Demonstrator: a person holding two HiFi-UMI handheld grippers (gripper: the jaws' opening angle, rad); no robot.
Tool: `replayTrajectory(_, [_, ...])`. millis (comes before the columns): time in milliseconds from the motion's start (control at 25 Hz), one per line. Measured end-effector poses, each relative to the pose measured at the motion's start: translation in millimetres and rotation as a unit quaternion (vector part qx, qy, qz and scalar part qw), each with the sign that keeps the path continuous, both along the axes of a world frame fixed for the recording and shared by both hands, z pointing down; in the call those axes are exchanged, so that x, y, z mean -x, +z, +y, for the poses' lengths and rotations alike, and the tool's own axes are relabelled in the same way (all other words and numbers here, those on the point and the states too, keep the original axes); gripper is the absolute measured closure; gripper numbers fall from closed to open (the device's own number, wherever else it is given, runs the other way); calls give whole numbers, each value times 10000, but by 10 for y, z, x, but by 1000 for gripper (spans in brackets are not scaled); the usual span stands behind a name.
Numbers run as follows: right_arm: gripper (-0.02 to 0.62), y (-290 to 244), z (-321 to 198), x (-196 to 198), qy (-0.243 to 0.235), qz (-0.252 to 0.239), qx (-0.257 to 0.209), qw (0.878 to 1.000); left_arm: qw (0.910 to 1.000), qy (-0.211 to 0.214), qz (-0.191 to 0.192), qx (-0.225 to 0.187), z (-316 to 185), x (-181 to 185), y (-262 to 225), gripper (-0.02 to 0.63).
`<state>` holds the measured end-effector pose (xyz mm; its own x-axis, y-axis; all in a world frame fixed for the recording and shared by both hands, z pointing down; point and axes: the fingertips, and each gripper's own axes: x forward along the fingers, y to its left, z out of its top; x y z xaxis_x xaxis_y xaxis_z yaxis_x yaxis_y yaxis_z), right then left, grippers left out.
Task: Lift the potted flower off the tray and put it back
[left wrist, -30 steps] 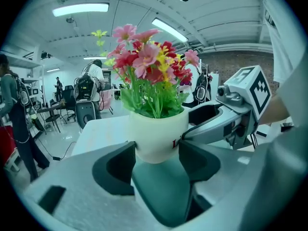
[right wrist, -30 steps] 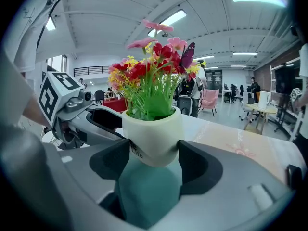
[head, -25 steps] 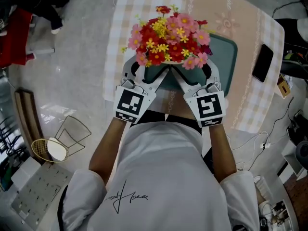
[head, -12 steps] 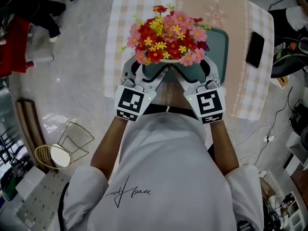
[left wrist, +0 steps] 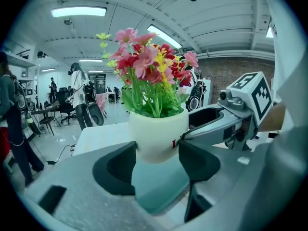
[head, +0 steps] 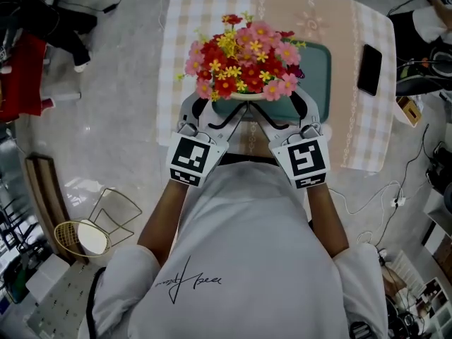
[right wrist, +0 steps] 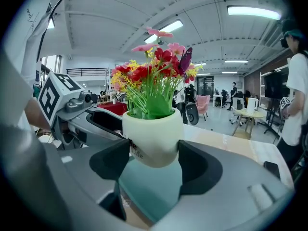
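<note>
Grips the potted flower (left wrist: 158, 129) with both tongs at once, left tongs (head: 212, 111) and right tongs (head: 282, 111) each closed on the rounded cream pot (right wrist: 151, 136), dark pads (left wrist: 120, 160) pressed to opposite sides low on its belly. Holds it upright over the near part of the teal tray (head: 321, 69), on the checked counter (head: 176, 20) close to the near edge. Seems to have the base just clear of the tray, though impossible to settle from any view.

Probably handles as a light but top-heavy load: a stiff, smooth pot, likely slippery and liable to crack if dropped, under a wide spray of red, pink and yellow flowers (head: 244, 51), easily bent at a touch. Best taken where held now, on the pot wall below the rim, never by the stems, and kept level throughout, with even pressure from both sides to guard against a twist or a slide.

Hides the pot and much of the tray from above under the flowers. Cuts off the red lettering (left wrist: 177, 142) on the pot behind the pads in both tongs views, too little left to read. Impossible to tell real flowers from artificial. Shows a dark phone (head: 369, 69) on the counter to the right of the tray, apart from it.
</note>
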<state>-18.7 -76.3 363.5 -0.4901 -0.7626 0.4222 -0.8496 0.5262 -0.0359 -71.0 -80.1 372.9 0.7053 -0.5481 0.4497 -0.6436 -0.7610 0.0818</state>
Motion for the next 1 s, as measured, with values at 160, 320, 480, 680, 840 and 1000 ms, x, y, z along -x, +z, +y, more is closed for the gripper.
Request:
replayTrajectory(160, [273,-72,37,-1,30,0,-67,10000,10000,37,48,22,32,-1,-63,330])
replayTrajectory(320, [275,-203,61,25,62,-27,-215,9997,9999,78,71,-10,49,25,-190,330])
replayTrajectory(480, [276,-223,50,21,97,-17,-303,9995,9998,135,78,-108,29,24,-213,330])
replayTrajectory(680, [278,-227,57,11,167,-27,-368,9992,9997,177,60,-160,28,13,-218,330])
replayTrajectory(840, [278,-261,69,21,237,-25,-403,9989,9995,245,43,-187,32,25,-250,331])
replayTrajectory(1000, [278,-383,78,120,265,1,-443,9987,9994,258,30,-232,38,126,-374,334])
